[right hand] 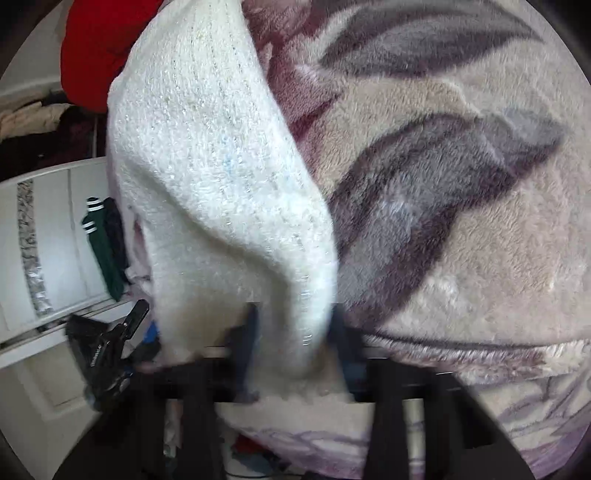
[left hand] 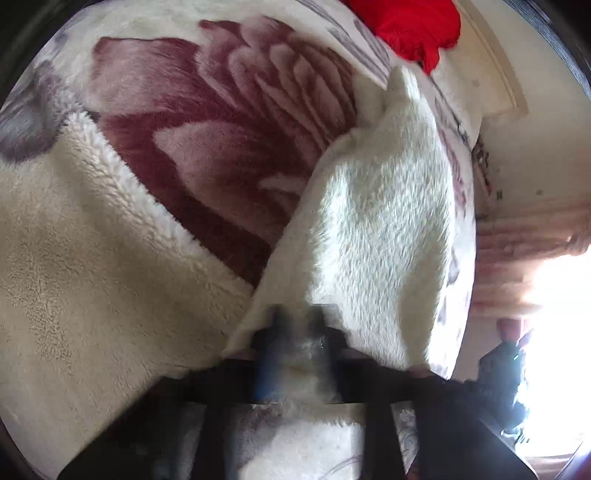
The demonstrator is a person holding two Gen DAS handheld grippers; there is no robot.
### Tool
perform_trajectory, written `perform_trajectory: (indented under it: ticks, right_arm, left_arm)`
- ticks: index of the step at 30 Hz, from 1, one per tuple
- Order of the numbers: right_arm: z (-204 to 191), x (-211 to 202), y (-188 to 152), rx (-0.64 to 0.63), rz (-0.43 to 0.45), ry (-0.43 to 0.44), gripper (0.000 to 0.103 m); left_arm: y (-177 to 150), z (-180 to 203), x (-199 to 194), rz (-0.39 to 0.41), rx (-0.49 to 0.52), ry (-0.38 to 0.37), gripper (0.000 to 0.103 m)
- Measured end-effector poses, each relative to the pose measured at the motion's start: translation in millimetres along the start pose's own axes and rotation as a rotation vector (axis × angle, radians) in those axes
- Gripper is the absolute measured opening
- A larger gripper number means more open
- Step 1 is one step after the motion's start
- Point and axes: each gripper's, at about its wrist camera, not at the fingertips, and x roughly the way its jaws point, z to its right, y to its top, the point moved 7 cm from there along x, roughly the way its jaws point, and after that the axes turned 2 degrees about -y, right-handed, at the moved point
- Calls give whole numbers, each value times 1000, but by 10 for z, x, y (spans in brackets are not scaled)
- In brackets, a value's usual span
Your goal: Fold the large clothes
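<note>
Both of my grippers are clamped on the white fuzzy sweater (left hand: 373, 221), which hangs lifted over the floral fleece blanket (left hand: 207, 133) that I use as the landmark here. Left gripper (left hand: 295, 332): black fingers, blurred, pinched onto a bunched edge of the sweater, with the fabric rising away from the jaws in a broad, slightly twisted panel of short shaggy white pile. Right gripper (right hand: 291, 332): jaws closed on a thick rolled fold of the same sweater (right hand: 221, 177); from this side the knit shows vertical ribbing with shiny sequin-like flecks, draping in a long soft curve up from the fingers. The blanket is plush, with large burgundy petals and grey-purple leaves (right hand: 436, 192) on cream, and it sits behind and under the sweater in both views. Over the blanket's left part in the left wrist view lies a cream sherpa layer (left hand: 81, 266) with a nubbly, curly texture, its edge running diagonally; I cannot tell whether it is the blanket's underside. A red garment (left hand: 413, 26) lies at the blanket's far edge, smooth fabric, crumpled. Beyond the blanket's left side in the right wrist view I see a white wardrobe door (right hand: 51, 236) with a glittery strip, a green garment with white stripes (right hand: 103, 251) hanging against it, and the other black gripper body (right hand: 107, 354).
</note>
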Motion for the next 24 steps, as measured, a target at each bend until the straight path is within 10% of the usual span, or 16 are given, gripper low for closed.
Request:
perform_trajectory:
  ticks: [13, 18, 21, 24]
  right_arm:
    - [370, -101, 15, 43, 39, -103, 11]
    - [318, -71, 46, 34, -21, -38, 23]
    - [404, -115, 36, 48, -40, -29, 47]
    - [368, -66, 8, 49, -61, -12, 49]
  left_arm:
    - [-76, -114, -159, -24, -112, -83, 6]
    - [-13, -124, -86, -22, -146, -137, 54]
    - [8, -102, 21, -29, -141, -140, 58]
    - [16, -184, 124, -52, -107, -58, 58]
